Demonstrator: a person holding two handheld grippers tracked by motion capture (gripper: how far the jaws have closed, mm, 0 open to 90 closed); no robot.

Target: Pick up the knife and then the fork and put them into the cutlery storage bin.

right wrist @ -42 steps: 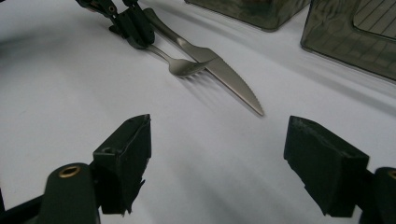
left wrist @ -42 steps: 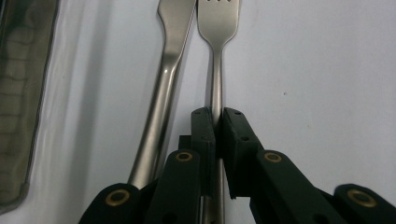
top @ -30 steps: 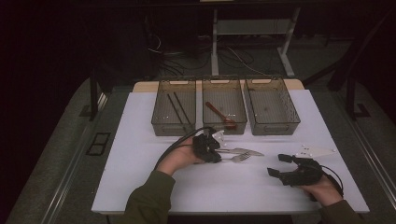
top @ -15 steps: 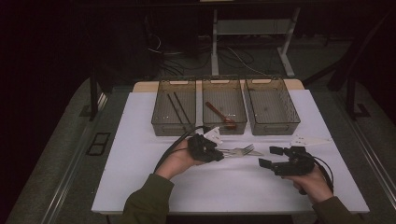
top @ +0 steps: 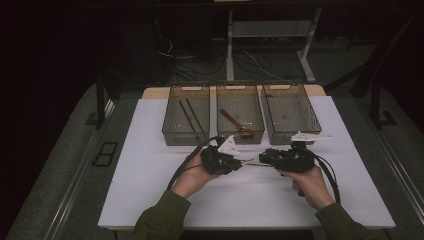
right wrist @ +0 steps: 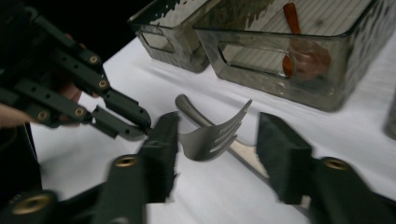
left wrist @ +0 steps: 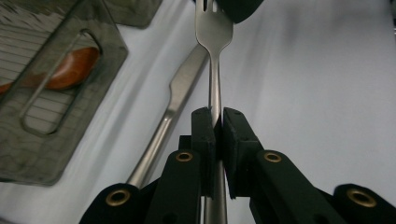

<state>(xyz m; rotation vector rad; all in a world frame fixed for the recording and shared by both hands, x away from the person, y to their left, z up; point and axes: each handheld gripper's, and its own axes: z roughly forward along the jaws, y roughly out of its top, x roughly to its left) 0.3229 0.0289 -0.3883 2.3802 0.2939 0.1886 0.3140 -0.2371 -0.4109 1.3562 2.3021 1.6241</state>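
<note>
My left gripper (left wrist: 218,116) is shut on the handle of a steel fork (left wrist: 214,28) and holds it just above the white table. The fork (top: 250,161) bridges the two grippers in the high view. My right gripper (right wrist: 217,135) faces the left gripper (right wrist: 135,128), and its jaws have just been closing. The fork's tines (right wrist: 210,137) sit between the right jaws with a gap on each side, so the pads do not press on them. A steel knife (left wrist: 177,102) lies flat on the table under the fork.
Three clear bins stand in a row behind the grippers. The left bin (top: 172,134) holds dark sticks, the middle bin (top: 225,136) a red-brown spoon (top: 235,122). The right bin (top: 300,135) looks bare inside. A white tag (top: 310,136) lies beside the right gripper.
The right hand has moved left up to the left gripper, and its jaws have narrowed around the fork's tines. The left hand has moved slightly toward the bins with the fork.
</note>
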